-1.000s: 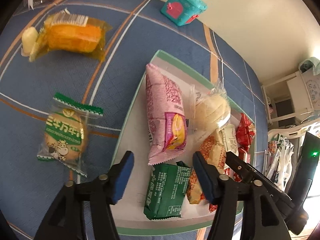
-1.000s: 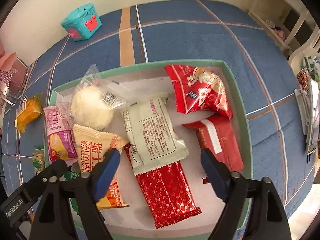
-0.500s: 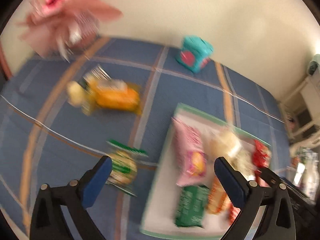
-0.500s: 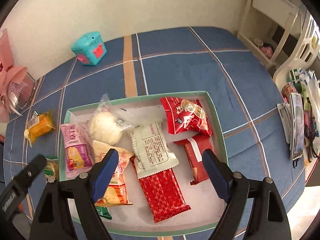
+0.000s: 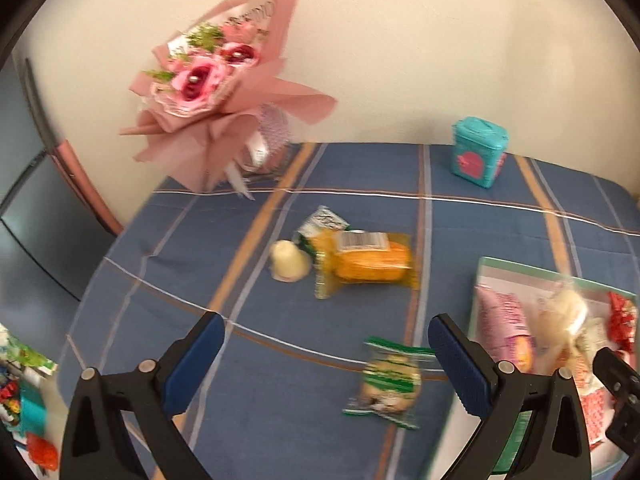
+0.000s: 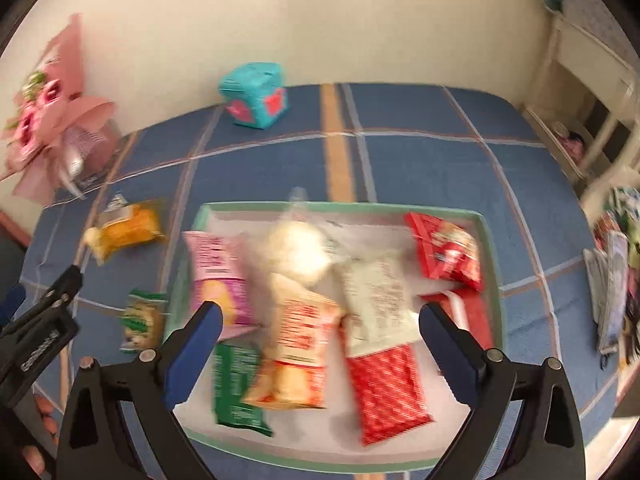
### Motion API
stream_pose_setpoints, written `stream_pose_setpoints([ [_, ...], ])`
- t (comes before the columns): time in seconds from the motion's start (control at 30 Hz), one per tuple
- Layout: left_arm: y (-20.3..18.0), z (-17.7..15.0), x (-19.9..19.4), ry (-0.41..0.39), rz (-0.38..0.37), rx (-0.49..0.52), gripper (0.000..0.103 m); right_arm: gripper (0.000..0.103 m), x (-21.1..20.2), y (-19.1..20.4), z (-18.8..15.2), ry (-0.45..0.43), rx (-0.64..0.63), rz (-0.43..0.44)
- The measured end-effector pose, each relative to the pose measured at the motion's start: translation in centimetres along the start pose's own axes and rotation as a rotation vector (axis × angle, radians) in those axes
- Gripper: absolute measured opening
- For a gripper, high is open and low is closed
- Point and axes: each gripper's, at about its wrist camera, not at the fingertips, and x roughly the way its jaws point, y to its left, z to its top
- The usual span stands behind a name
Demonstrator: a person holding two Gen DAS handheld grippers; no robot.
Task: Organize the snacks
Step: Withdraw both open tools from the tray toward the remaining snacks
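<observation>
Snacks are found in two groups: most lie heaped in a green-rimmed tray point(image 6: 490, 248), and three lie loose on the blue plaid cloth point(image 5: 360, 168) to the tray's left.

The left gripper point(image 5: 326, 364) is held above the cloth, angled downward, its jaws spread fully wide with nothing between them. The right gripper point(image 6: 320, 344) is held above the near half of the tray, pointed steeply down; its jaws are opening and no pad presses on any packet. At the lower left edge of the right wrist view, fingertips of a hand point(image 6: 40, 432) are seen beneath the left gripper's body.

Nearest the left gripper, a green-and-white cookie packet point(image 5: 390, 380) lies flat on the cloth, just beside the tray's left rim. Farther off, an orange cake packet point(image 5: 368, 264) lies touching a small cream-coloured snack point(image 5: 289, 266).

Within the tray, a green packet point(image 6: 238, 380), an orange-and-white packet point(image 6: 296, 340), a red patterned packet point(image 6: 388, 392), a white printed packet point(image 6: 376, 300), a pink packet point(image 6: 216, 268), a pale bun in clear wrap point(image 6: 296, 248) and two red packets point(image 6: 444, 252) are noted, several overlapping. Both views are blurred.

At the far edge, a teal box point(image 5: 478, 152) stands near the cream wall point(image 5: 400, 40), and a pink-wrapped bouquet point(image 5: 216, 92) stands at the far left corner. White furniture point(image 6: 592, 80) is seen at the right.
</observation>
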Motion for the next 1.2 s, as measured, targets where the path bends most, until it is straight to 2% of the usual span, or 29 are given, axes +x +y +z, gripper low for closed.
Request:
stream_pose_setpoints([
  [0.17,2.4,-0.1,0.8,0.003,0.064,-0.022,0.103,0.099,-0.2,3.2,-0.5,-0.033,-0.065,0.043],
  [0.37,6.4,-0.5,1.8,-0.014,0.119,-0.101,0.103,0.099,0.2,5.8,-1.1,-0.007,-0.098,0.127],
  [0.43,7.4,-0.5,2.2,-0.005,0.124,-0.125,0.103,0.099,0.4,6.9,-1.3,-0.003,-0.131,0.129],
  [0.7,10.2,-0.9,3.6,0.04,0.08,-0.203,0.103,0.099,1.1,10.3,-1.8,0.025,-0.159,0.169],
  [0.83,11.2,-1.3,4.4,0.092,0.058,-0.227,0.103,0.099,2.1,11.7,-1.9,0.054,-0.156,0.194],
  [1.03,11.9,-2.1,6.2,0.165,-0.035,-0.302,0.103,0.099,3.3,13.5,-2.0,0.093,-0.169,0.186],
  [1.2,11.5,-2.5,7.5,0.207,0.018,-0.279,0.103,0.099,4.2,14.8,-1.9,0.101,-0.158,0.206],
])
